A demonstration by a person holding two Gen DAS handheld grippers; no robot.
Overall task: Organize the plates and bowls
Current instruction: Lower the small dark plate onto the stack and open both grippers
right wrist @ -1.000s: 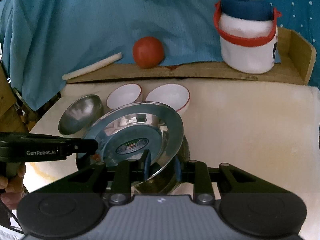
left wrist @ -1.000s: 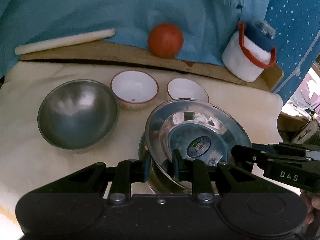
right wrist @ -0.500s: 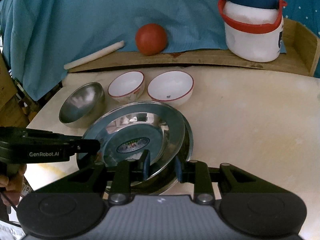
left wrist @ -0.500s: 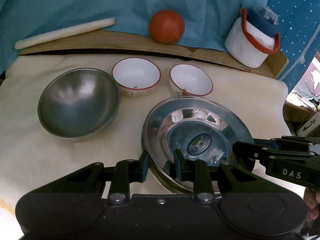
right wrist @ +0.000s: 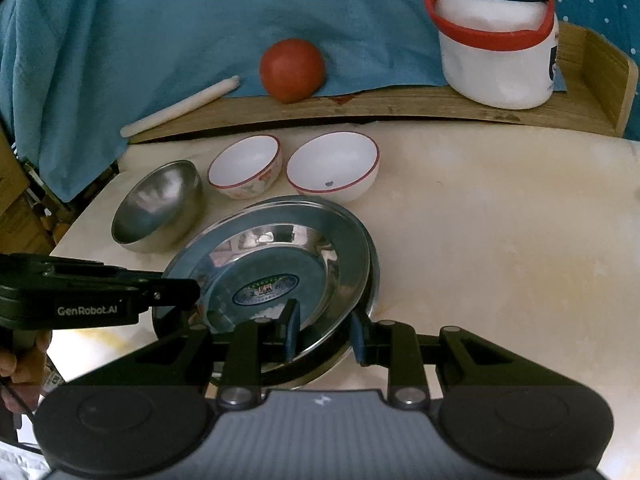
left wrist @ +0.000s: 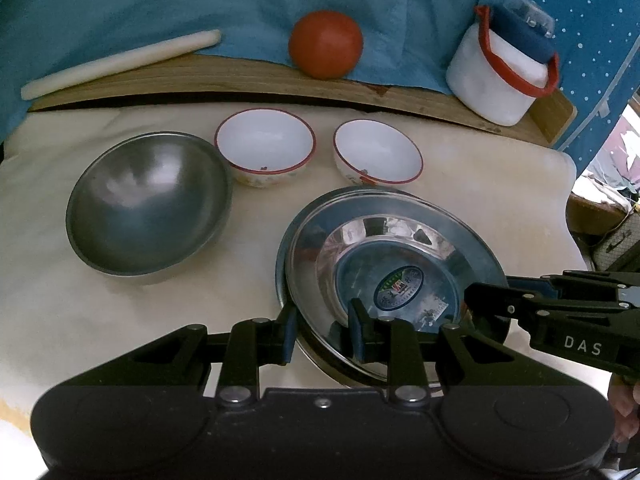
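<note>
Shiny steel plate (left wrist: 394,240), wide flat rim, deep well, round green-and-white sticker in the centre, sits nested on a second steel plate (right wrist: 370,286) whose rim peeks out under it, near the front edge of the cream counter (right wrist: 500,240). Left gripper (left wrist: 322,330) has jaws apart, straddling the near rim of the top plate, one finger outside and one inside; contact with the rim is unclear. Right gripper (right wrist: 324,334) likewise, jaws apart around the rim on its side. Dull steel bowl (left wrist: 150,204) lies toward the left edge, tilted. Two white bowls with red rims (left wrist: 265,146) (left wrist: 378,156) sit side by side behind the plates, near the back edge.
</note>
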